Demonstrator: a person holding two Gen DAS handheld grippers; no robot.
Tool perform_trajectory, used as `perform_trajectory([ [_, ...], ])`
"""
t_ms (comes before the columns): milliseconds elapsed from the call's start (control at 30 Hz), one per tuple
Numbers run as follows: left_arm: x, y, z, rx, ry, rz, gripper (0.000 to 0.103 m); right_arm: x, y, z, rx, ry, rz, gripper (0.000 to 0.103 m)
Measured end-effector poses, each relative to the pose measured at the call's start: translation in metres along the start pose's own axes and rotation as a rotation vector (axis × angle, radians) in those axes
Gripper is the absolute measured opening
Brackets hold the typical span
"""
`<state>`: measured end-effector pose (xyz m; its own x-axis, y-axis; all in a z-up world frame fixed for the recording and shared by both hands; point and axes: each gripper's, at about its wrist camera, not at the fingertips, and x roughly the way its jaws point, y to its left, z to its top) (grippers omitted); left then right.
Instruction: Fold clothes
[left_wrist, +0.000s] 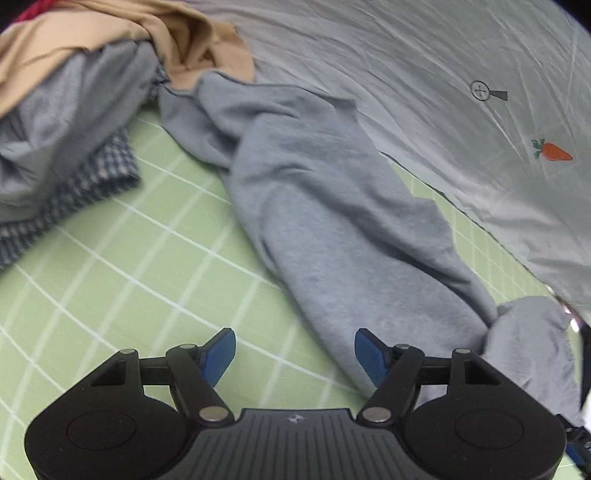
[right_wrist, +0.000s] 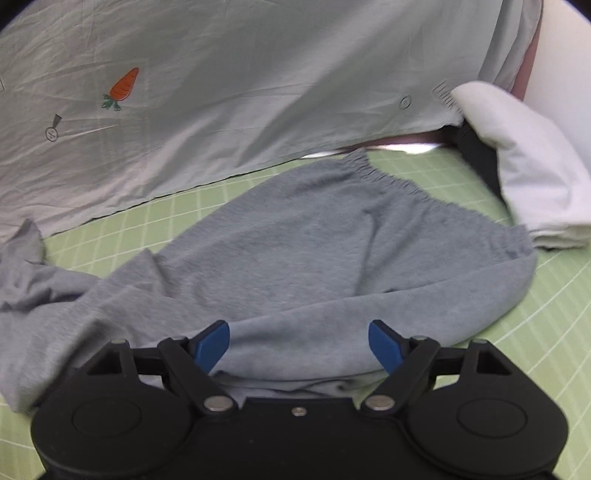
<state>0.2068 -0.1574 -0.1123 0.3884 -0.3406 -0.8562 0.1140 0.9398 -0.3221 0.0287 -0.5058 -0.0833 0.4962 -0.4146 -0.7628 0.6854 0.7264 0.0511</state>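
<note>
Left wrist view: the left gripper (left_wrist: 294, 356) stands wide apart, its blue pads (left_wrist: 221, 354) holding nothing, poised over the green checked bed sheet (left_wrist: 122, 295). One pad sits above bare sheet at left; the other overlaps the near edge of the grey sweatpants (left_wrist: 325, 229). A twisted, rumpled leg of the sweatpants runs from the near right diagonally toward the far left, where it meets a pile of clothes (left_wrist: 74, 110). The pile comprises a tan garment (left_wrist: 110, 33) on top, a grey garment beneath, and a blue checked cloth (left_wrist: 92, 177) at the bottom, lying on the sheet. A pale grey quilt (left_wrist: 424, 74) printed with a carrot motif (left_wrist: 553, 151) covers the far right of the bed.

Right wrist view: the right gripper (right_wrist: 299, 347) is likewise spread wide and empty, both blue pads (right_wrist: 213, 343) over the near fold of the sweatpants (right_wrist: 332, 251). The garment's upper part lies spread on the sheet (right_wrist: 554, 314), with the gathered elastic waistband (right_wrist: 417, 188) at the far right and the fabric trailing away to the near left. A white folded cloth (right_wrist: 528, 177) rests at the far right, just beside the waistband. The quilt (right_wrist: 258, 74) with its carrot (right_wrist: 123, 88) lies beyond the sweatpants along the far side.
</note>
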Motion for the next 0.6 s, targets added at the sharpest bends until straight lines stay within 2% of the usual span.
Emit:
perform_trajectory([
  [33,0.003,-0.004,0.001,0.006,0.006,-0.007,0.068,0.002,0.002,0.000,0.018,0.017,0.013,0.083],
  [100,0.009,-0.011,0.003,0.017,0.017,-0.022,0.054,0.006,0.003,-0.003,0.074,0.051,0.036,0.083],
  [133,0.010,-0.013,0.003,0.015,0.025,-0.034,0.042,0.007,0.002,-0.005,0.106,0.065,0.051,0.083],
  [167,0.012,-0.014,0.003,0.014,0.033,-0.047,0.024,0.008,0.001,-0.007,0.138,0.074,0.069,0.083],
  [233,0.014,-0.015,0.002,0.009,0.047,-0.061,0.008,0.010,0.001,-0.009,0.170,0.078,0.091,0.082],
  [300,0.013,-0.015,-0.001,0.015,0.047,-0.057,0.007,0.012,0.001,-0.010,0.185,0.078,0.108,0.069],
  [367,0.010,-0.013,-0.005,0.014,0.048,-0.058,0.005,0.014,-0.002,-0.011,0.195,0.079,0.122,0.034],
  [400,0.007,-0.012,-0.007,0.010,0.046,-0.058,0.005,0.011,-0.005,-0.012,0.197,0.074,0.129,0.025],
  [433,0.002,-0.010,-0.010,0.006,0.044,-0.058,0.005,0.008,-0.009,-0.013,0.199,0.069,0.137,0.006],
  [467,-0.003,-0.008,-0.014,0.005,0.040,-0.059,0.005,0.005,-0.012,-0.015,0.202,0.064,0.144,0.002],
  [600,-0.023,0.000,-0.030,-0.002,0.021,-0.061,0.005,-0.010,-0.025,-0.025,0.202,0.047,0.168,0.001],
])
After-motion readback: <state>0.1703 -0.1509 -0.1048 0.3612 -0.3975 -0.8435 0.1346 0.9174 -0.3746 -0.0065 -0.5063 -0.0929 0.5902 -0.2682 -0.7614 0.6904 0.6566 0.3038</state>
